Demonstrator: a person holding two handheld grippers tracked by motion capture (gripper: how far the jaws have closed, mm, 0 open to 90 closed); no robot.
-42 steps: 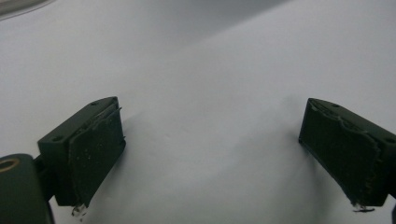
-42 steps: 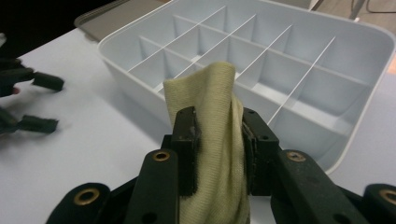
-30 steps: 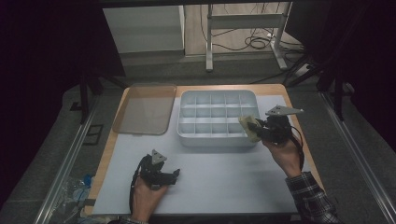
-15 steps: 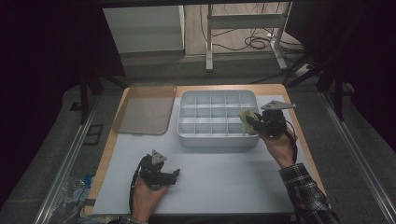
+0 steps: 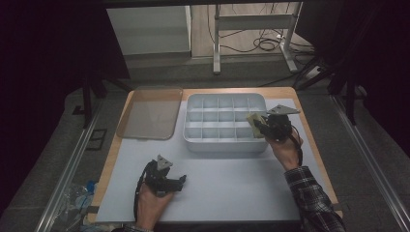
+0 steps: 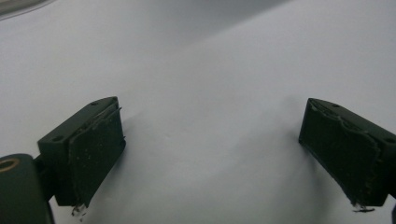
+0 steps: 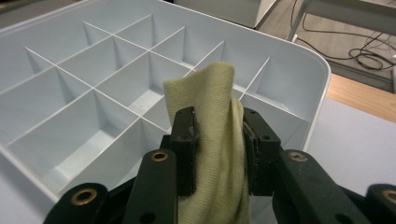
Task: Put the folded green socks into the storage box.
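Observation:
A pale yellow-green cloth (image 7: pixel 212 140) is pinched between the jaws of my right gripper (image 7: pixel 218 149), which is shut on it. In the high view this right gripper (image 5: pixel 263 126) hovers over the right end of a white divided tray (image 5: pixel 193 142), with the cloth (image 5: pixel 254 122) above the rightmost compartments. The tray's grid of empty cells (image 7: pixel 93 88) lies just ahead of the jaws. My left gripper (image 5: pixel 175 182) rests low over the white mat near the front left, its jaws (image 6: pixel 215 149) spread wide with nothing between them.
A clear flat lid (image 5: pixel 145 113) lies on the table left of the tray. The white mat (image 5: pixel 232 179) covers the wooden tabletop (image 5: pixel 309 125). A metal stand and cables (image 5: pixel 261 41) sit on the floor beyond the table.
My right gripper has moved left and down with the cloth, from beside the tray's right rim to over its right compartments. The left gripper has stayed put.

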